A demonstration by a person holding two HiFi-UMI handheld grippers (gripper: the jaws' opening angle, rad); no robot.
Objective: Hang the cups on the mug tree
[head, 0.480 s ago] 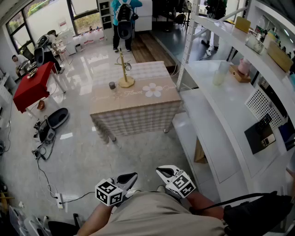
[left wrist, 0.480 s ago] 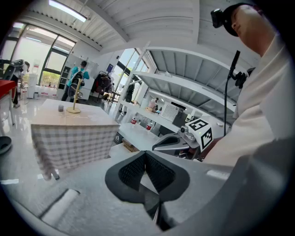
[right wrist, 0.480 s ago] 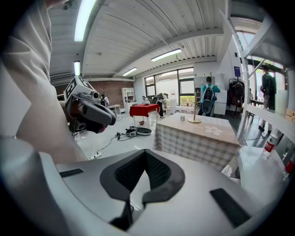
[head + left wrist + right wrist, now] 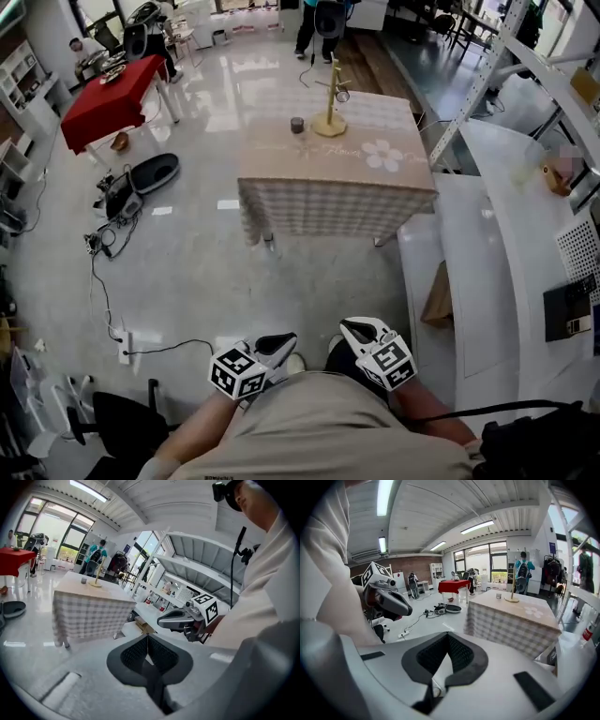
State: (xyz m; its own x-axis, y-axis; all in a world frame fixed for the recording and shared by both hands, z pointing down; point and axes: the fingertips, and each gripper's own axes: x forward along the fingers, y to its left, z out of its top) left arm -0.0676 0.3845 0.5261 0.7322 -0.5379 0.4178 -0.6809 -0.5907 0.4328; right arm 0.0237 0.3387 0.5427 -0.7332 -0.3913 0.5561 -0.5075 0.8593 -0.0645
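Observation:
The wooden mug tree [image 4: 330, 98] stands on the far side of a checked-cloth table [image 4: 333, 187], with a clear cup [image 4: 343, 95] hanging on one of its arms. A small dark cup [image 4: 297, 124] sits on the table to its left. Both grippers are held close to my body, far from the table. My left gripper [image 4: 279, 343] is shut and holds nothing, and so is my right gripper [image 4: 354, 328]. The left gripper view shows its jaws [image 4: 147, 637] closed, with the tree [image 4: 97, 577] far off. The right gripper view shows the same [image 4: 447, 637], with the tree [image 4: 512, 592] distant.
White shelving and a counter [image 4: 506, 234] run along the right, with a cardboard box [image 4: 438, 295] beneath. On the floor at left lie cables, devices [image 4: 127, 192] and a power strip [image 4: 124, 352]. A red-clothed table [image 4: 112, 103] and a person with a backpack [image 4: 328, 19] are farther off.
The head view has shifted: the table and mug tree now sit further right and higher in the picture. Both grippers stay shut near my body.

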